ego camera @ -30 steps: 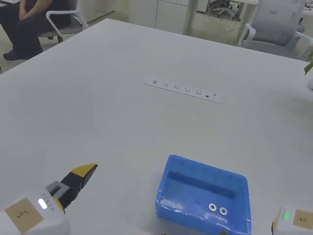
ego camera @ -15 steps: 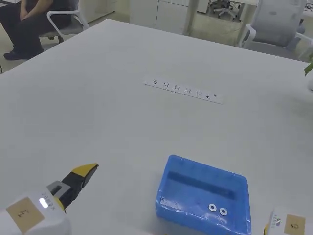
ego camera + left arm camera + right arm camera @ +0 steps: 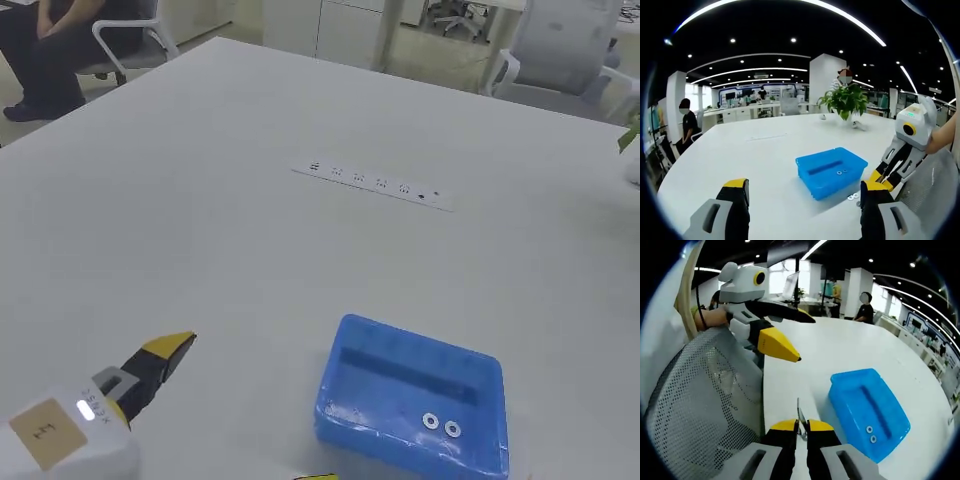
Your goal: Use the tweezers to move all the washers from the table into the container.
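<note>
Head view: right of the left hand-held gripper [image 3: 168,352], the blue container [image 3: 372,440] holds two washers [image 3: 441,425].
Left gripper view: its jaws are spread; more washers [image 3: 853,196] lie on the surface [image 3: 765,165] by its right jaw.
Right gripper view: the right hand-held gripper [image 3: 801,426] pinches the tweezers [image 3: 799,412], with the container ahead on its right.

White left tongs [image 3: 805,186] bear yellow-tipped black jaws, seemingly a tan label.

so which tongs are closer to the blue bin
Right. The right tongs, shut on tweezers, sit right by the bin; the left tongs, open, are farther off to its left.
</note>
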Demonstrator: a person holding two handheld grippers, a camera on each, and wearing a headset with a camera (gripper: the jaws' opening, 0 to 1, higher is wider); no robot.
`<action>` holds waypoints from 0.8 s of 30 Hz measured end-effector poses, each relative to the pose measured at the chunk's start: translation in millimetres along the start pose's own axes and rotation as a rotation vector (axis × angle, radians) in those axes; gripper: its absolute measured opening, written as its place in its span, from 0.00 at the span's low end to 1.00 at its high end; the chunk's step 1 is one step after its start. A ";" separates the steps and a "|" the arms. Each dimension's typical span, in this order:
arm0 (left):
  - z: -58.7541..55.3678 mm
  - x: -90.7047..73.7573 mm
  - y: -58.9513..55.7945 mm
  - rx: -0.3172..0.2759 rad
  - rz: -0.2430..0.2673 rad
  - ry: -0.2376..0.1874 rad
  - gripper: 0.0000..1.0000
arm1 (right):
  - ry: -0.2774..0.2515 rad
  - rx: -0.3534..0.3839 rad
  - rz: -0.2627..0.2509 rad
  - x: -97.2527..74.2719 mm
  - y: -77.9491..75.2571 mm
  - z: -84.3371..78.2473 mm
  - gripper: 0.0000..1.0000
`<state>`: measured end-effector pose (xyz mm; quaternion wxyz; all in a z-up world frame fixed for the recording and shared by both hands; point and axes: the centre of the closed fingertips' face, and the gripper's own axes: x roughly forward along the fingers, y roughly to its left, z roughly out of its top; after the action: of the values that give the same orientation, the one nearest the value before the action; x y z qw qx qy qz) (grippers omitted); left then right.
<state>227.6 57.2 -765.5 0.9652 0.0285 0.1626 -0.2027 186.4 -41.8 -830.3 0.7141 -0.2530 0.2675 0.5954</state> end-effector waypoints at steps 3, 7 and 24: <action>-0.4 0.0 -0.8 0.004 -0.001 0.002 0.94 | 0.008 0.058 0.008 -0.6 -4.3 -0.2 0.03; -0.4 -0.2 -0.5 0.002 0.002 0.000 0.94 | 0.005 0.076 0.019 -6.2 -6.9 3.5 0.03; -0.4 -0.6 0.1 0.001 0.006 0.000 0.93 | -0.312 0.405 -0.062 -51.9 -68.0 68.6 0.03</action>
<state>227.0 57.5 -765.8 0.9658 0.0297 0.1625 -0.2000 251.3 -43.3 -741.9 0.8006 -0.0182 0.2600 0.5395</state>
